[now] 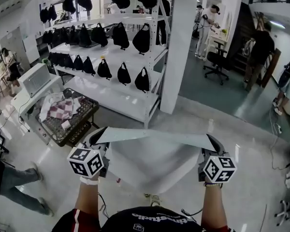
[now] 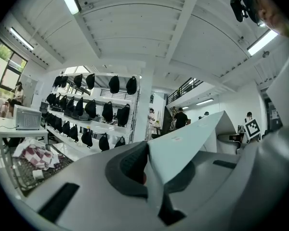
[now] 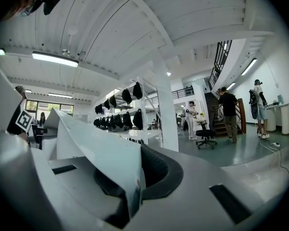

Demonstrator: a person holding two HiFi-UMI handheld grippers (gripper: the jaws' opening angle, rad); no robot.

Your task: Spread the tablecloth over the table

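Note:
A white tablecloth (image 1: 154, 161) is stretched between my two grippers, its top edge taut and the rest hanging down in front of me. My left gripper (image 1: 96, 139) is shut on the cloth's left corner, and my right gripper (image 1: 213, 144) is shut on the right corner. In the left gripper view the cloth (image 2: 192, 138) rises from the closed jaws of the left gripper (image 2: 151, 172) toward the other gripper. In the right gripper view the cloth (image 3: 96, 148) is pinched in the right gripper (image 3: 135, 179). No table shows; the cloth hides what is below it.
A white shelving rack (image 1: 111, 37) hung with black bags stands ahead, beside a white pillar (image 1: 179, 47). A wire cart (image 1: 67, 117) with checked fabric is at front left. A person's legs (image 1: 14, 187) are at the lower left. An office chair (image 1: 217, 62) and several people are far right.

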